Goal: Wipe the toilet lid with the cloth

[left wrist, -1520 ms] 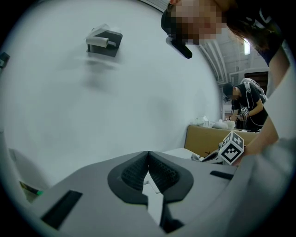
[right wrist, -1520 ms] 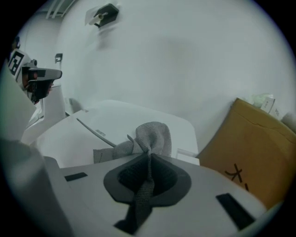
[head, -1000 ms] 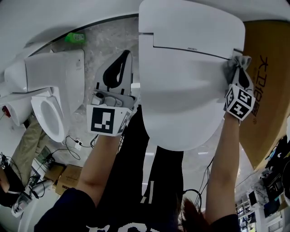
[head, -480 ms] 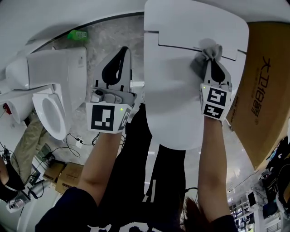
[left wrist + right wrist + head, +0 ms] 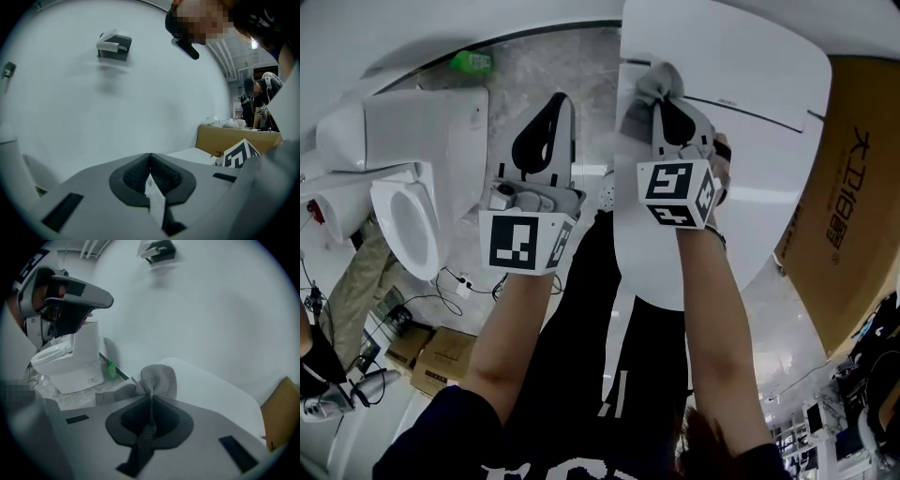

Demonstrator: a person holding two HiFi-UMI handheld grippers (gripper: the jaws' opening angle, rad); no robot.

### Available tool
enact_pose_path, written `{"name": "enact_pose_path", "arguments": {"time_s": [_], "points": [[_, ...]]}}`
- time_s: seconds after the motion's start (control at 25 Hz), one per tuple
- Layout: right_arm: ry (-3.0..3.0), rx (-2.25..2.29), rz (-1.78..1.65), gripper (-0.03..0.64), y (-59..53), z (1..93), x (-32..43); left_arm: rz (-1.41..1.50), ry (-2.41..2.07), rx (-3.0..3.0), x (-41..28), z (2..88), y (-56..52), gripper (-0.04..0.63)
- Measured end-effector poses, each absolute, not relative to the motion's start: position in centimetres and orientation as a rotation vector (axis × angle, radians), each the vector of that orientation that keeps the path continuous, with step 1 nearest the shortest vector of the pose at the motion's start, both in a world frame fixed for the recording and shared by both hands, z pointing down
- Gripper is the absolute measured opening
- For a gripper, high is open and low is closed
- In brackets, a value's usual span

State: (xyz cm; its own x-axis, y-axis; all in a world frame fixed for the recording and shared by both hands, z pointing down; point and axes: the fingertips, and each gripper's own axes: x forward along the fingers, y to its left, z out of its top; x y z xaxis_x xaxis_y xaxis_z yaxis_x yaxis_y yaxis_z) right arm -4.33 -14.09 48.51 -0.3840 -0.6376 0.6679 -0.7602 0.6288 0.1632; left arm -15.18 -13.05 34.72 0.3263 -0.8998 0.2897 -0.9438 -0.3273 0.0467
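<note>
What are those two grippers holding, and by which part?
The right gripper pinches the grey cloth around its bunched middle; the left gripper is shut on nothing.

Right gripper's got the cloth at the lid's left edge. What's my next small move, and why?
Probably sweep the right gripper rightward across the toilet lid, slightly nearer you: the cloth pinched in its fingers sits at the lid's left edge, and the bare surface lies that way.
</note>
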Motion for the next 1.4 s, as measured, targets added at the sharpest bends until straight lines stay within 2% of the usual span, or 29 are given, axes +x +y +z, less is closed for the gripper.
{"name": "enact_pose_path", "arguments": {"time_s": [0.28,0.64,1.04,1.4], "points": [[-2.223,0.832,0.115,0.032,-12.1,48.3,-10.2,0.312,-1.690,2.373,-16.0,34.7,-12.8,0.020],[-2.283,0.635,0.002,0.033,-10.0,48.5,-9.0,0.307,-1.668,2.384,-14.6,34.8,-13.1,0.020],[-2.226,0.834,0.113,0.034,-10.5,48.7,-1.2,0.295,-1.645,2.417,-12.9,34.2,-13.4,0.020],[-2.030,1.182,0.230,0.034,-10.7,49.0,14.4,0.286,-1.613,2.440,-10.5,34.1,-12.8,0.020]]}}
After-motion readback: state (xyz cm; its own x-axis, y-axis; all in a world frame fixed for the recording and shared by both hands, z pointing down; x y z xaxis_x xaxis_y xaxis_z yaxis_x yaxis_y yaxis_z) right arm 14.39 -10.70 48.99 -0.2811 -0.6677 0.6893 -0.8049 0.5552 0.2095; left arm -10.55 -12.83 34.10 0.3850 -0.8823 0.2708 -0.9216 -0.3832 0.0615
